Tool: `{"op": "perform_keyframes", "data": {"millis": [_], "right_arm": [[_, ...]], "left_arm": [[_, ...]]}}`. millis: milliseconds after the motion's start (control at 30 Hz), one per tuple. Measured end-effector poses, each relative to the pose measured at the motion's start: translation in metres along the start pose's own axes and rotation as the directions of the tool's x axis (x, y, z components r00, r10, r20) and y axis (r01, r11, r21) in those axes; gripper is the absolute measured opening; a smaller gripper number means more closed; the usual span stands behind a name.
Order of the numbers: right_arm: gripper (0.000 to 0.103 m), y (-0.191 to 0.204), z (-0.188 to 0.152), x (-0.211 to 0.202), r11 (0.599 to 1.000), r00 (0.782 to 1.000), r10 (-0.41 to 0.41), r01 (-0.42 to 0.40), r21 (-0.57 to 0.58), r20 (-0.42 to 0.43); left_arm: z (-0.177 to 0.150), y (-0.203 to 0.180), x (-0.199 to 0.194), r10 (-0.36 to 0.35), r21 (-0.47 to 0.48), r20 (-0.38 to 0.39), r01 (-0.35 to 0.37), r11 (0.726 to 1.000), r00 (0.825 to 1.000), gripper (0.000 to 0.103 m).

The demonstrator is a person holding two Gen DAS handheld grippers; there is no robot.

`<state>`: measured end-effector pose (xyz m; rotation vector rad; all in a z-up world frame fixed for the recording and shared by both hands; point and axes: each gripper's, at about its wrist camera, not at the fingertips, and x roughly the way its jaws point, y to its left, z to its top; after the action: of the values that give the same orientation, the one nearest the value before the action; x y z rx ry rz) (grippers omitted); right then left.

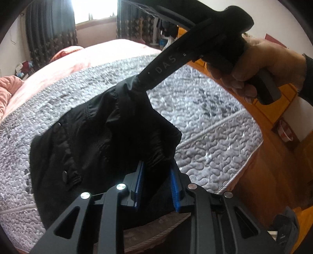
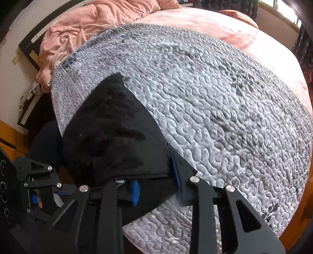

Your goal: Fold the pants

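Two wrist views over a bed w/ a grey quilted mattress (image 1: 205, 121), its stitched piping edge running along the near side. A pair of black fabric pants (image 1: 101, 136) is bunched and partly lifted above the mattress, near its front edge.

Left wrist view: the left gripper (image 1: 156, 185), black frame w/ blue ribbed pads, is closed narrow on a gathered fold of the pants; cloth fills the gap between both pads. Snap buttons show on the cloth at the left. From there the fabric rises diagonally up to the tip of the right gripper (image 1: 142, 82), a long black tool w/ pale lettering, which pinches another part of the same garment. A person's right hand (image 1: 260, 68) wraps the tool's handle at upper right; a dark sleeve shows at the frame edge.

Right wrist view: the right gripper's jaws stand narrow, clamped on a hemmed edge of the pants, blue pads on either side of the cloth. The dark fabric spreads up and away from the jaws, draped over the front left corner of the mattress. The left gripper shows at lower left, blue pad visible.

Beyond the grey quilting lies a pink plush blanket (image 2: 205, 23) across the far part of the bed, w/ a crumpled pink duvet (image 2: 78, 31) at the far left corner. Orange wooden floor (image 1: 273, 166) shows past the mattress edge. Dark patterned curtains (image 1: 49, 35) flank a bright window (image 1: 95, 9).
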<state>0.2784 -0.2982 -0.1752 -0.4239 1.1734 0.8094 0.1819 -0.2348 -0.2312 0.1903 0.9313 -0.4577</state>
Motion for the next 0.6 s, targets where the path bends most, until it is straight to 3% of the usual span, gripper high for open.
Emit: {"op": "perform_keyframes", "data": {"millis": [200,300,367,467,500,567,600], "right_arm": [[0.031,-0.006,-0.016,0.028,0.994,0.996,-0.09,0.088,-0.059,-0.028],[0.042,-0.014,-0.024,0.036,0.993,0.993,-0.111,0.11,-0.032,-0.04],[0.05,-0.027,-0.034,0.039,0.994,0.994,-0.099,0.101,0.043,-0.051],[0.054,-0.052,-0.054,0.035,0.972,0.997,-0.062,0.072,0.225,-0.049],[0.056,-0.062,-0.062,0.033,0.95,0.998,-0.043,0.053,0.307,-0.038],[0.058,-0.082,-0.081,0.021,0.867,0.998,0.035,-0.06,0.494,0.061],[0.06,-0.088,-0.093,0.015,0.804,0.984,0.087,-0.16,0.573,0.153]], "left_arm": [[-0.009,0.001,0.03,-0.023,-0.002,-0.06,0.023,1.0,0.998,0.025],[-0.012,0.003,0.036,-0.052,-0.01,-0.071,0.051,0.999,0.996,0.027],[-0.015,0.007,0.035,-0.091,-0.018,-0.073,0.09,0.996,0.993,0.029],[-0.02,0.023,0.02,-0.202,-0.096,-0.072,0.195,0.976,0.977,0.05],[-0.023,0.031,0.011,-0.23,-0.128,-0.057,0.221,0.967,0.972,0.057],[-0.029,0.053,-0.01,-0.29,-0.202,-0.012,0.282,0.938,0.957,0.066],[-0.034,0.07,-0.024,-0.307,-0.253,0.028,0.304,0.919,0.951,0.07]]}}
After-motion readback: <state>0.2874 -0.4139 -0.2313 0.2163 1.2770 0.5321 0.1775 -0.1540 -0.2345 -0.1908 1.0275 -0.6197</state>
